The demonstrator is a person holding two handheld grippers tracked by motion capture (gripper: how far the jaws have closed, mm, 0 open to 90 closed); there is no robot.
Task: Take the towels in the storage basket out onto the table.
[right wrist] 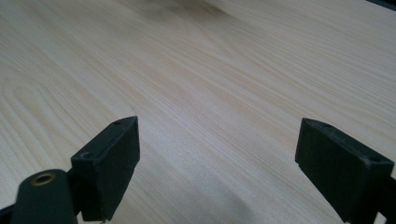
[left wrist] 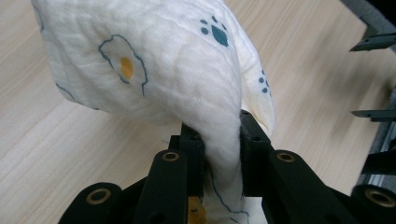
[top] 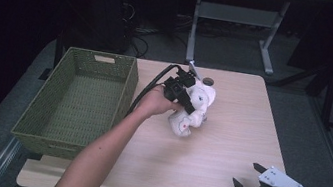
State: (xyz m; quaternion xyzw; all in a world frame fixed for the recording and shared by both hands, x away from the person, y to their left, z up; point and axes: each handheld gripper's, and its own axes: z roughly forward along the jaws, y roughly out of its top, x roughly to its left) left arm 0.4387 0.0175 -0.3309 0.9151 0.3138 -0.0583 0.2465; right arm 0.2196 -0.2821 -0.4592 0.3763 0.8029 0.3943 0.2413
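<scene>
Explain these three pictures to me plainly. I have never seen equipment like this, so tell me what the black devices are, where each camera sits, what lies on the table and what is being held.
There is no robot here. A person holds a hand-operated clamp with two black jaws in each hand.

The wide picture is taken from above the person's side of the wooden table. The other two come from small cameras riding on each clamp, looking along its jaws.

On the table stands a green woven basket, at the left. Beside it, the left gripper is pinched shut on a white cloth printed with eggs and paw marks; its own camera shows the fabric squeezed between the jaws.

The right gripper sits near the table's front right corner, jaws wide apart, holding nothing.
</scene>
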